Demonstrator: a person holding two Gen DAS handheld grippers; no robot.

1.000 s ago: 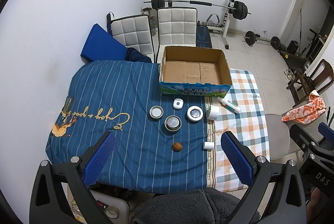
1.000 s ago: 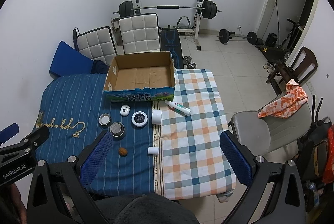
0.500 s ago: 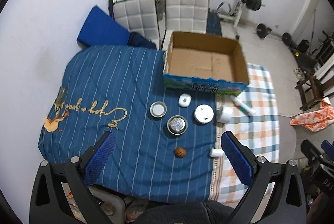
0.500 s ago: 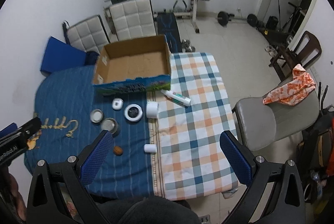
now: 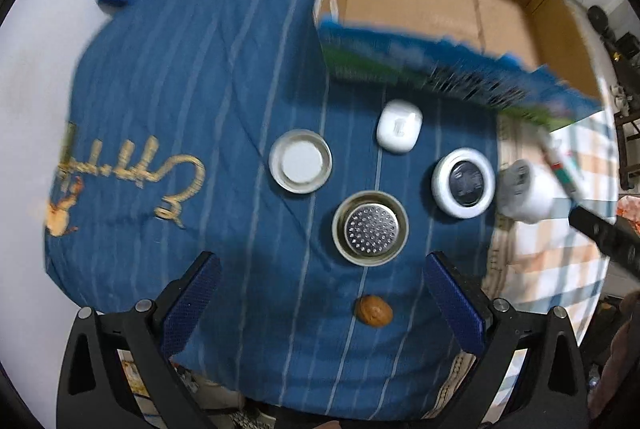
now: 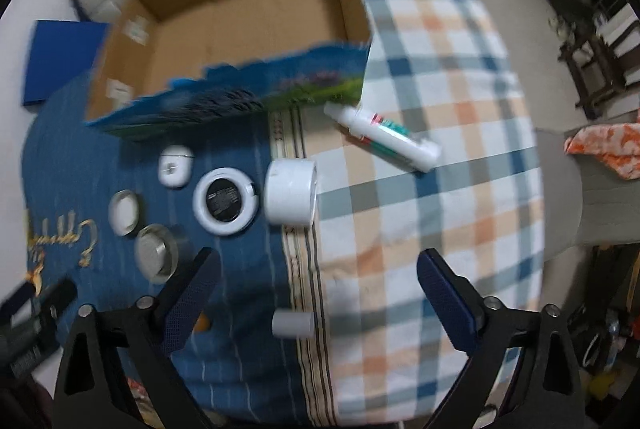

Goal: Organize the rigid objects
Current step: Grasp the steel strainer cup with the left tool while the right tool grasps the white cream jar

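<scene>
The left gripper (image 5: pixel 320 293) hovers over the counter with its blue-padded fingers (image 5: pixel 191 303) spread wide and nothing between them; a brown nut (image 5: pixel 374 311) lies on the blue striped cloth (image 5: pixel 168 81) just inside the gap, toward the right finger. At 12 o'clock from the nut sits a metal strainer (image 5: pixel 370 227), and beyond it, toward 11 o'clock, a round tin lid (image 5: pixel 300 161). A white case (image 5: pixel 399 125) lies at 12 o'clock from the strainer, close to the box (image 5: pixel 432 9), whose open cardboard interior shows bare. At 2 o'clock from the strainer is a white ring with a dark centre (image 5: pixel 463 183), and just beside that, at 3 o'clock, a white roll (image 5: pixel 528 193) near the seam of the plaid cloth (image 5: pixel 560 261). The right gripper (image 6: pixel 318 303) likewise has its fingers (image 6: pixel 448 303) held wide apart, empty, above that seam. A small white cylinder (image 6: pixel 293 323) lies between them, nearer the left finger. The roll sits at 12 o'clock from it, and a tube (image 6: pixel 384 139) lies slanted on the plaid at 1 o'clock, its cap end just beside the box's corner. Both views are blurred, so labels cannot be read.
</scene>
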